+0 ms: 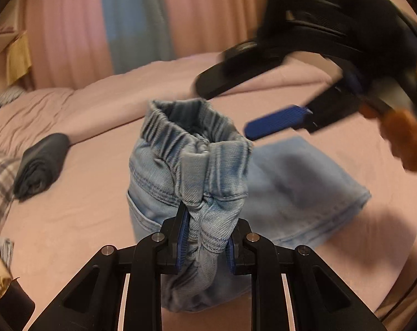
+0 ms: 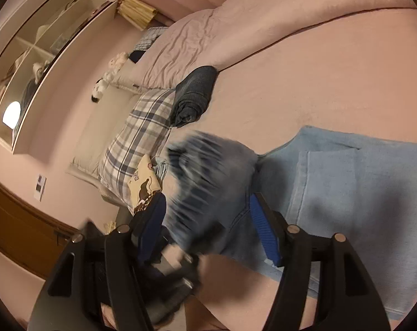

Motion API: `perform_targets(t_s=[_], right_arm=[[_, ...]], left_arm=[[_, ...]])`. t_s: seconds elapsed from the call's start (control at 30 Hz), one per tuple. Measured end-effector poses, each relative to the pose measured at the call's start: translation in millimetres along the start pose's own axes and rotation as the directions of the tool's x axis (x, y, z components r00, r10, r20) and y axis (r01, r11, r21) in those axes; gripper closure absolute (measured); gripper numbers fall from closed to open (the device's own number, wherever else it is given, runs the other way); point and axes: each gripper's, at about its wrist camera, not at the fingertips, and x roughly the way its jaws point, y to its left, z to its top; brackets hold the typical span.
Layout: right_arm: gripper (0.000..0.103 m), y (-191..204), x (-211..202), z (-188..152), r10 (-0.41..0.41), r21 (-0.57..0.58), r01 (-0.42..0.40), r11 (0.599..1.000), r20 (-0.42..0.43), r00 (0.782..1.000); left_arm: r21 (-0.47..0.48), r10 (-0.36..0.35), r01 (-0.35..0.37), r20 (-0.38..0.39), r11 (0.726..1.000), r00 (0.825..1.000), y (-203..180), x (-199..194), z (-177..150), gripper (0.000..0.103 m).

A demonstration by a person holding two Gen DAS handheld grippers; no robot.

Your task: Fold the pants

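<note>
1. Denim is bunched between my left tongs [image 1: 205,237], which pinch a thick wad of the jeans [image 1: 192,165] just below the waistband; the waist end stands up off the bed [image 1: 70,220] while the legs lie flat on the sheet behind it.
2. I judge the bite shallow and uneven: several layers of stiff twill are rolled together there, so one layer could slide out and the waist would flop sideways, spoiling the fold line.
3. My right tongs [image 2: 208,229] are spread wide with nothing between them, hanging just over the blurred waistband. If I close them while things are this smeared, I may catch only one layer, or nip the other tool.
4. The cloth is pale blue washed denim, with a gathered elastic waistband, doubled seam stitching and a patch pocket; it looks heavy enough to drag when lifted.
5. The sheet is soft pink and smooth, so the legs could skid across it under a pull.
6. Farther off lie a dark rolled garment [image 1: 41,162] and a plaid pillow [image 2: 142,138]; a careless swing might reach them.
</note>
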Motion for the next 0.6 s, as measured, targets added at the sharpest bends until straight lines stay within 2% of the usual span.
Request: perform_targets(t_s=[0.1,0.2,0.23,0.27,0.3,0.37,0.4,0.5,0.6], right_arm=[[0.035,-4,7,2,-0.087,0.024,0.088,0.996,-0.042,0.995],[0.034,-14,21,3,-0.025,0.079,0.034,0.996,-0.111,0.994],[0.034,-14,26,2,-0.06,0.062,0.068,0.996,-0.119,0.991],[0.037,-18,26,3,-0.087,0.053,0.094,0.994,-0.125,0.988],[0.049,-22,28,4,-0.106,0.055,0.115,0.992,-0.137,0.985],[0.061,-31,34,4,-0.133,0.046,0.141,0.989,-0.159,0.978],[0.072,-34,36,6,-0.146,0.035,0.153,0.988,-0.16,0.976],[0.08,-35,33,4,-0.16,-0.008,0.16,0.987,-0.138,0.977],[0.081,-29,15,7,-0.121,-0.035,0.119,0.992,-0.084,0.989]], left_arm=[[0.051,0.005,-0.004,-0.02,0.999,1.0,-7,6,-1,0.082],[0.072,0.005,-0.002,-0.037,0.997,0.999,-8,11,-2,0.082],[0.076,-0.005,0.008,-0.043,0.997,0.999,-9,12,-3,0.082],[0.08,-0.005,0.009,-0.048,0.997,0.999,-10,17,0,0.082],[0.089,-0.005,0.01,-0.064,0.996,0.998,-11,20,-2,0.082],[0.067,-0.033,0.039,-0.082,0.997,0.996,-10,24,-2,0.082],[0.036,-0.056,0.06,-0.091,0.998,0.994,-6,25,-3,0.082],[0.022,-0.078,0.079,-0.067,0.997,0.995,-3,17,5,0.082],[0.037,-0.094,0.095,-0.017,0.995,0.995,-5,0,25,0.082]])
